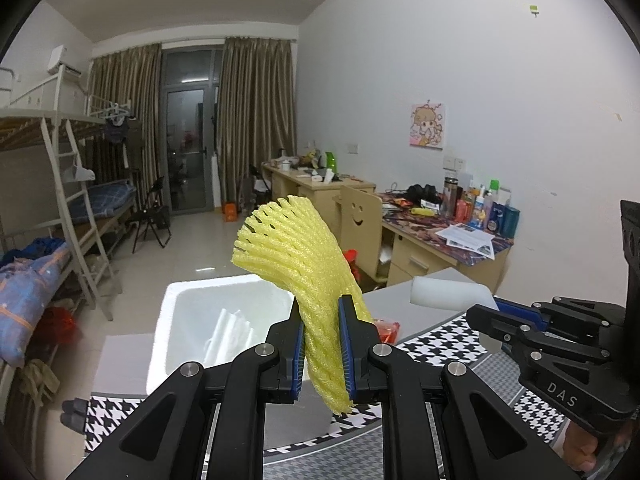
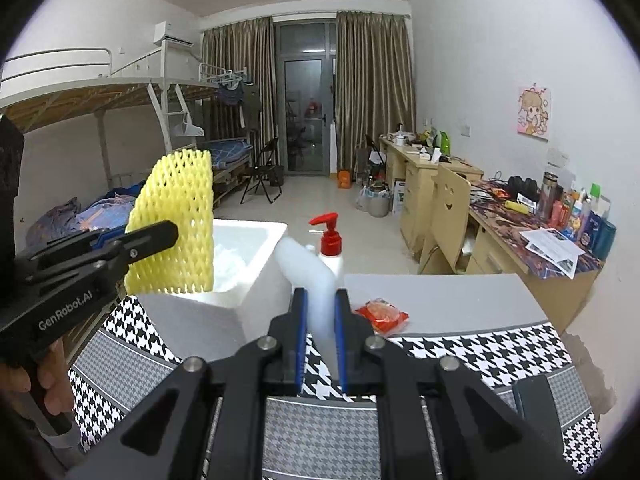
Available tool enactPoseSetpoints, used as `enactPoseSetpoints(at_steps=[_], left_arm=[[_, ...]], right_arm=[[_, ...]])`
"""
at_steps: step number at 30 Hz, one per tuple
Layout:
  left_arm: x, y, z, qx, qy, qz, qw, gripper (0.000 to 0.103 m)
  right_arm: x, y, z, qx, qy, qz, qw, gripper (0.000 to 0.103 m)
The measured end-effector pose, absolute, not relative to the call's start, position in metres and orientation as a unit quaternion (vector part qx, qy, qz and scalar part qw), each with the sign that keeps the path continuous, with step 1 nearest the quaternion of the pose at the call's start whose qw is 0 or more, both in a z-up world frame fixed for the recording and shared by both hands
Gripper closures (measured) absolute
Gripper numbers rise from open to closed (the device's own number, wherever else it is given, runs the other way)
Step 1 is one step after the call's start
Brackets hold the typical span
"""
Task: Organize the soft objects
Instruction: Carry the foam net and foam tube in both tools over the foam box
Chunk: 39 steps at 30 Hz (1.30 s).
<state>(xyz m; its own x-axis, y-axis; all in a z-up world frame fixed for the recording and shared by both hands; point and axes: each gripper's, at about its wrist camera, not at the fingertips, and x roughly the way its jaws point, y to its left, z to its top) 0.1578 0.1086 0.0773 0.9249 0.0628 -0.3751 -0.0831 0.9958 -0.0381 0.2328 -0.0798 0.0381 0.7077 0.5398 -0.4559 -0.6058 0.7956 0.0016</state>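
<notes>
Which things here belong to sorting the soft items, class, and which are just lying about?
Belonging to the job:
- yellow foam net, held in the left tongs
- white foam sheet, held in the right tongs
- white foam box

Just lying about:
- red pump bottle
- orange packet

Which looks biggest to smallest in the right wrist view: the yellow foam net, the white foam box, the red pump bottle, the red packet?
1. White foam box
2. Yellow foam net, although it is nearer the camera, so its rank against the box is unsure
3. Red pump bottle
4. Red packet; it looks close to the bottle, so this order is unsure
</notes>
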Motion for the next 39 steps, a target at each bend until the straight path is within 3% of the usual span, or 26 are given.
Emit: enactPoseSetpoints(at_steps=[39], left_arm=[[0.187,0.165,0.066,-0.041,0.210,0.127,0.969,0.086]], right_arm=[[0.253,-0.011,0.045,-0.108,0.230,0.352,0.901,0.088]])
